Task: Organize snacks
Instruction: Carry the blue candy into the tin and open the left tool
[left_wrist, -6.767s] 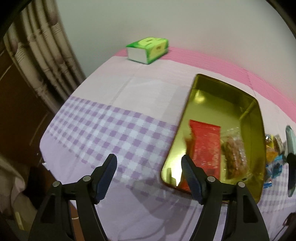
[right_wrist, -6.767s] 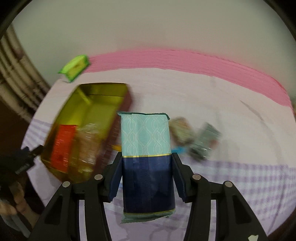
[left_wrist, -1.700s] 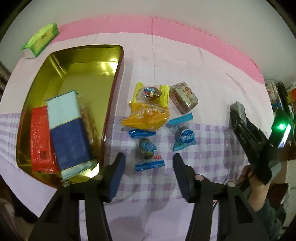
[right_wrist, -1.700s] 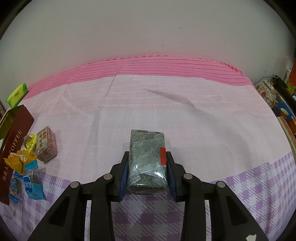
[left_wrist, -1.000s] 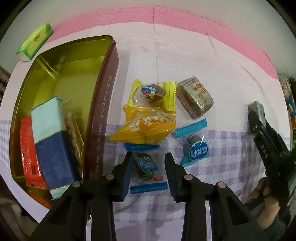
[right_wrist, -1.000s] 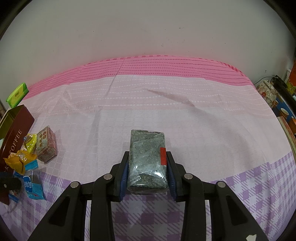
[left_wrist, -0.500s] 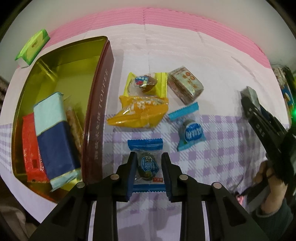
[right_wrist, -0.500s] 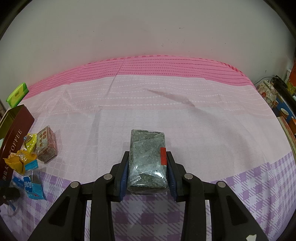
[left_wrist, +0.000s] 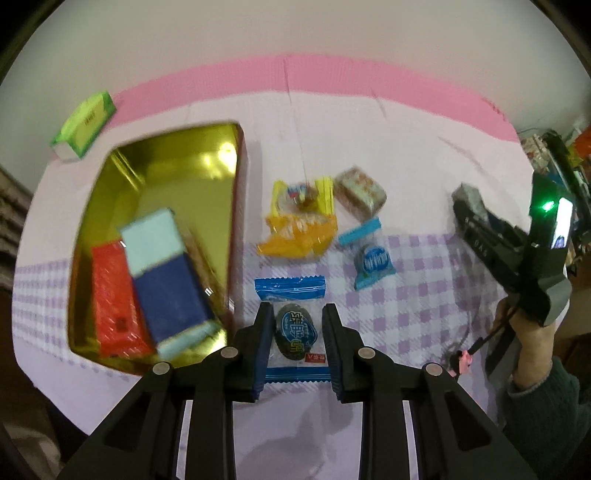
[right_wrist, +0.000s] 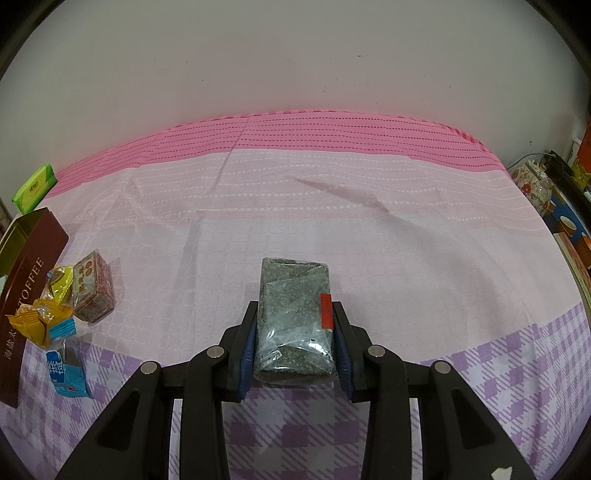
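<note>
Left gripper is clamping the blue-wrapped candy beside the gold tin; right gripper is gripping a grey-green packet.

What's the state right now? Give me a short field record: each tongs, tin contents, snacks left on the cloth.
left tongs: shut on blue-wrapped candy
right tongs: shut on grey-green packet
gold tin: holds red packet, teal-and-navy packet; something beneath them is blurred
loose on tablecloth: yellow-wrapped sweet, orange packet, brown cake block, second blue candy
off to side: green tissue pack
</note>
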